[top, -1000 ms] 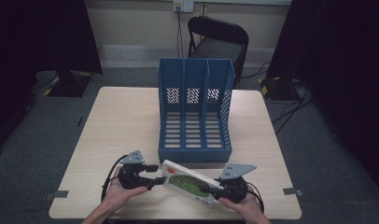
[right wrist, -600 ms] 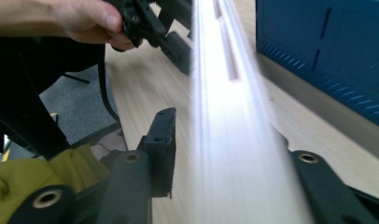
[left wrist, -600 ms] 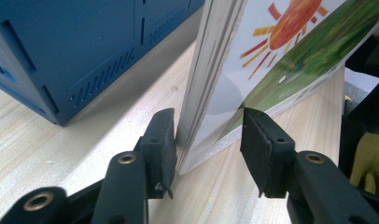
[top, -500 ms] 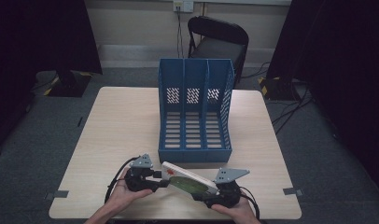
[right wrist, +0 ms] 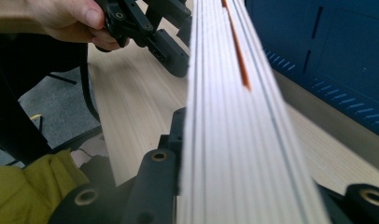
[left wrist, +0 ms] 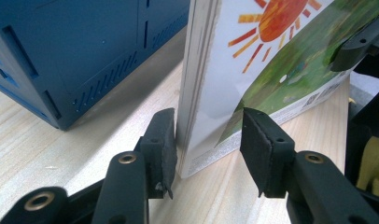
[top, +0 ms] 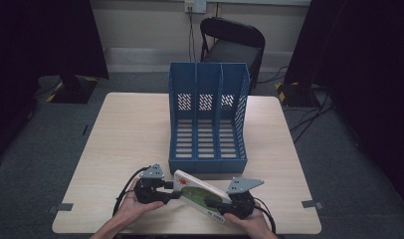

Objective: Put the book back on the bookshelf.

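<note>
A picture book (top: 197,195) with a sun and green grass on its cover is held tilted above the table's front edge, between both grippers. My left gripper (top: 174,191) has just been closing and is shut on the book's left corner. In the left gripper view (left wrist: 208,144) one pad sits on the page edge and the other on the cover (left wrist: 253,60). My right gripper (top: 217,205) has just been closing again and is shut on the book's right end. Its page edges (right wrist: 229,130) run up between the jaws in the right gripper view.
A blue three-slot file organiser (top: 207,124) stands upright mid-table just beyond the book, its open side toward me; its wall (left wrist: 61,51) is close by. The wooden table (top: 130,134) spreads bare to its left. A black chair (top: 232,42) stands behind the table.
The left gripper has edged right onto the book's left corner and closed there. The right gripper shifted slightly left. The book has barely moved.
</note>
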`<state>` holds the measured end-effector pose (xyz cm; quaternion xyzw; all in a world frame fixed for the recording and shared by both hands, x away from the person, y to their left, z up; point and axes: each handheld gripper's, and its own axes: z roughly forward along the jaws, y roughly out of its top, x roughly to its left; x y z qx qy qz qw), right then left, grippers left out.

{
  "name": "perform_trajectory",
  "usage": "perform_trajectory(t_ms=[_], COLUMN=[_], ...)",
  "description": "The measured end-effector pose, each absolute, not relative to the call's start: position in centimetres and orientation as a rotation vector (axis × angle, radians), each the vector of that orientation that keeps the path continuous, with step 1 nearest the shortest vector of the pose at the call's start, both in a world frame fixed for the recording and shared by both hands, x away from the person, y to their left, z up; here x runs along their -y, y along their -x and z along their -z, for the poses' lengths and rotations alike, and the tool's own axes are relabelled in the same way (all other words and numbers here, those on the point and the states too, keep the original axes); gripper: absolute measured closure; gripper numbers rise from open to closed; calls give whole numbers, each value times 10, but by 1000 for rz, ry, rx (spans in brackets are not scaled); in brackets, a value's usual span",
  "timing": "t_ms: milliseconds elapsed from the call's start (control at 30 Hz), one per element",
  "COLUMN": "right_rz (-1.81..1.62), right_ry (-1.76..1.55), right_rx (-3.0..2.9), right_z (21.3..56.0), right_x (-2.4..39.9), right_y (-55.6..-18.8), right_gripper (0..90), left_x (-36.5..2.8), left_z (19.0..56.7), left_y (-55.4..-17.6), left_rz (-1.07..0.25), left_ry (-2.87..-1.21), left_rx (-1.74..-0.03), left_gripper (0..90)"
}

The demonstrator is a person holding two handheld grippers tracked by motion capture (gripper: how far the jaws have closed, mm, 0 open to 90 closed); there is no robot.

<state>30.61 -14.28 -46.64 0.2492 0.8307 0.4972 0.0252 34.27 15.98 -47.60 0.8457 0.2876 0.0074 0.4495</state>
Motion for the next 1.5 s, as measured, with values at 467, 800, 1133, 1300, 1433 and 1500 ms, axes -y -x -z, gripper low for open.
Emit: perform_trajectory(t_ms=[467,800,1133,1300,1433,1500], right_rz=[-1486,-1507,-1519,-1530,-1544,-1553], right_ry=[-743,-750,-772,-758,-743,-740], right_rx=[-2537,-2527,-2527,-2529,-2530,-2524], right_z=[460,454,450,446,442,439], right_x=[142,146,150,151,151,151], right_y=[-300,-299,-300,-297,-295,-293], right_gripper=[765,765,765,765,766,766], left_x=[-174,-224,-242,-239,-237,-236], left_z=[469,465,482,489,496,498], left_y=[-344,-357,-374,-372,-373,-374], left_rz=[-55,-157,-251,-375,-396,-432], left_ry=[-2056,-1975,-2041,-2061,-2125,-2124], left_rx=[-740,-959,-1210,-1181,-1185,-1187], left_gripper=[424,269,247,202,190,169])
